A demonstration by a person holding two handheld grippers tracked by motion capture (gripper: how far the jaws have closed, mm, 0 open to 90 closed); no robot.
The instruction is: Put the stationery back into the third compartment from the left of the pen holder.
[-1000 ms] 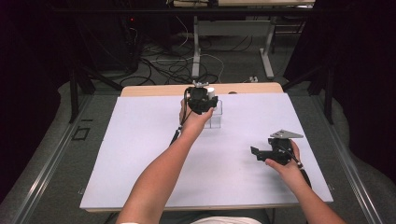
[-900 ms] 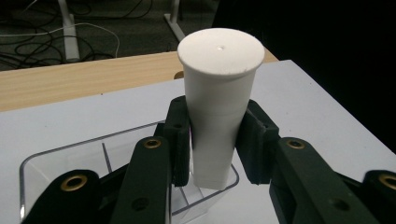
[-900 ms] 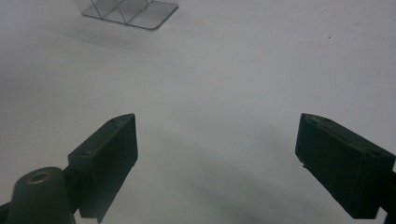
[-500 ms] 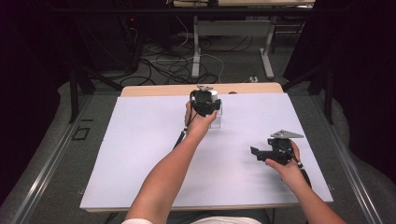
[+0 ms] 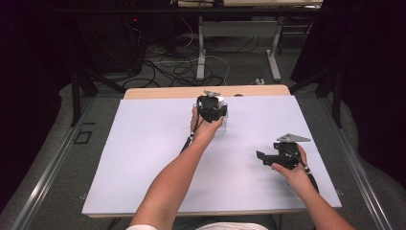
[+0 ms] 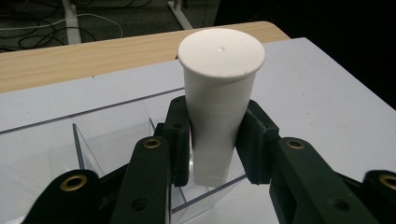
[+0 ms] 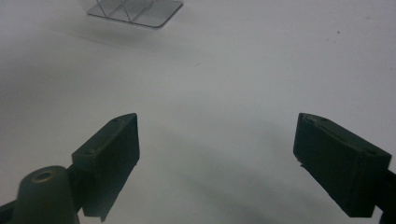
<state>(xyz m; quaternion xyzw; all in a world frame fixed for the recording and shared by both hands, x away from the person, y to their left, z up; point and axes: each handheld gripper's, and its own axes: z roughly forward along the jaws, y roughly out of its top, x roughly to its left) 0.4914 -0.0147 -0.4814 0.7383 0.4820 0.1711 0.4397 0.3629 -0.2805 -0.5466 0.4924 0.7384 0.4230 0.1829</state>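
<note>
A white tapered cup (image 6: 219, 93) with a flat closed top stands upright between the jaws of my left gripper (image 6: 217, 140), which is shut on its lower half. Its narrow foot sits inside a compartment of a clear acrylic divider rack (image 6: 112, 135). In the high view my left gripper (image 5: 211, 106) is at the far middle of the table, with the cup (image 5: 219, 100) just beyond it. My right gripper (image 5: 262, 157) hovers low at the right of the white sheet. Its jaws (image 7: 217, 154) are open wide with nothing between them.
A white sheet (image 5: 143, 158) covers the table, with a strip of bare wood (image 5: 163, 92) along the far edge. The clear rack (image 7: 135, 9) appears at the top of the right gripper view. Cables and table legs lie on the floor beyond.
My left hand has shifted slightly right and downward with the cup, bringing it into the clear rack. The right hand has stayed still.
</note>
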